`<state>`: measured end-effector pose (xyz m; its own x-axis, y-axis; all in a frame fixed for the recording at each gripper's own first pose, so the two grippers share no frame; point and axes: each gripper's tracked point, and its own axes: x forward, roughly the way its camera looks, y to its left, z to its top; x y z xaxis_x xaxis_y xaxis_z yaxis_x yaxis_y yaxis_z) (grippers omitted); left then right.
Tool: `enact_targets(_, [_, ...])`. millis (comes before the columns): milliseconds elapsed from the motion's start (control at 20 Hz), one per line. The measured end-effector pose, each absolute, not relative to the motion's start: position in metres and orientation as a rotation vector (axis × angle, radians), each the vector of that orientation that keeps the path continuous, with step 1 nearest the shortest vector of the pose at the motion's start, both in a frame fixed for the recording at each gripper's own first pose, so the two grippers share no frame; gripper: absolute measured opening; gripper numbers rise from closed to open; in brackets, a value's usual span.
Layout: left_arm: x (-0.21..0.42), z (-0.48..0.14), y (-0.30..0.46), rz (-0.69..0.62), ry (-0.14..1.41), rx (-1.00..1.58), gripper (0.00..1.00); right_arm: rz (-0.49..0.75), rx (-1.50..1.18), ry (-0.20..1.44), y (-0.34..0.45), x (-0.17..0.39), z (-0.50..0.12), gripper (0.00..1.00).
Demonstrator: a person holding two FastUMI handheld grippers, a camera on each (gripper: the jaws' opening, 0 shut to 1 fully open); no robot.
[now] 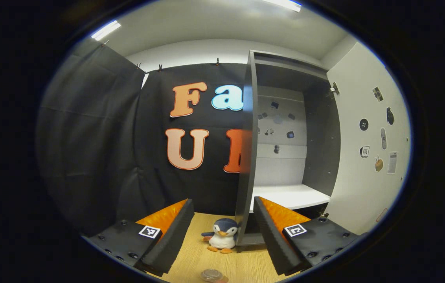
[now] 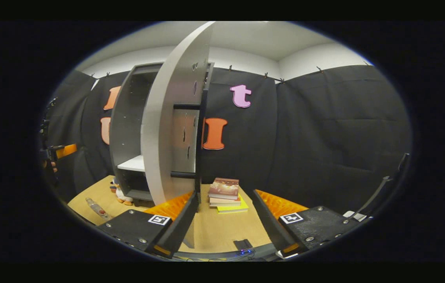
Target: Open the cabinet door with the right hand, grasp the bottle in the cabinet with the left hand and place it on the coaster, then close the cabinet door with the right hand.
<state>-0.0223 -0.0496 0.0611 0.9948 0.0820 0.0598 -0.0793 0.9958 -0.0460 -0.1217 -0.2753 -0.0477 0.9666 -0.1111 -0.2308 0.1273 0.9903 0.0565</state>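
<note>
The grey cabinet (image 1: 320, 157) stands open, its white shelf (image 1: 289, 195) bare. Its white door (image 1: 368, 157) is swung out to the right. My left gripper (image 1: 222, 200) is open and holds nothing, pointing at the cabinet's left wall. A clear bottle (image 1: 211, 274) sits on the wooden table just below its fingers. The bottle (image 2: 97, 208) also appears at the lower left of the right gripper view; what lies under it I cannot tell. My right gripper (image 2: 225, 194) is open, with the door (image 2: 167, 129) edge standing beside its left finger (image 2: 185, 214). The left gripper (image 2: 55, 151) shows at the far left.
A penguin plush (image 1: 222, 235) sits at the cabinet's front left corner. A stack of books (image 2: 226, 194) lies on the table (image 2: 222, 228) beyond the right gripper. A small black device (image 2: 244, 244) rests near the table's front edge. Black cloth walls surround the booth.
</note>
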Motion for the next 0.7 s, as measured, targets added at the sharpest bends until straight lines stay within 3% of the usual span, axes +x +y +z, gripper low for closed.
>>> enact_targets(100, [-0.018,0.06,-0.041,0.077,-0.061,-0.052,0.98,-0.089,0.09,0.226,-0.25,-0.118,-0.044,0.91])
enact_targets(150, [-0.015,0.059,-0.038,0.072,-0.06,-0.054,0.98,-0.072,0.098,0.223,-0.237,-0.115,-0.044,0.86])
enact_targets(400, [-0.006,0.056,-0.024,0.049,-0.051,-0.05,0.99,0.011,0.115,0.213,-0.178,-0.098,-0.039,0.86])
enact_targets(600, [0.002,0.049,-0.011,0.029,-0.045,-0.066,0.99,-0.011,0.092,0.183,-0.153,-0.071,-0.028,0.86])
enact_targets(700, [0.002,0.046,-0.005,0.013,-0.037,-0.078,0.98,0.005,0.101,0.178,-0.138,-0.064,-0.025,0.91])
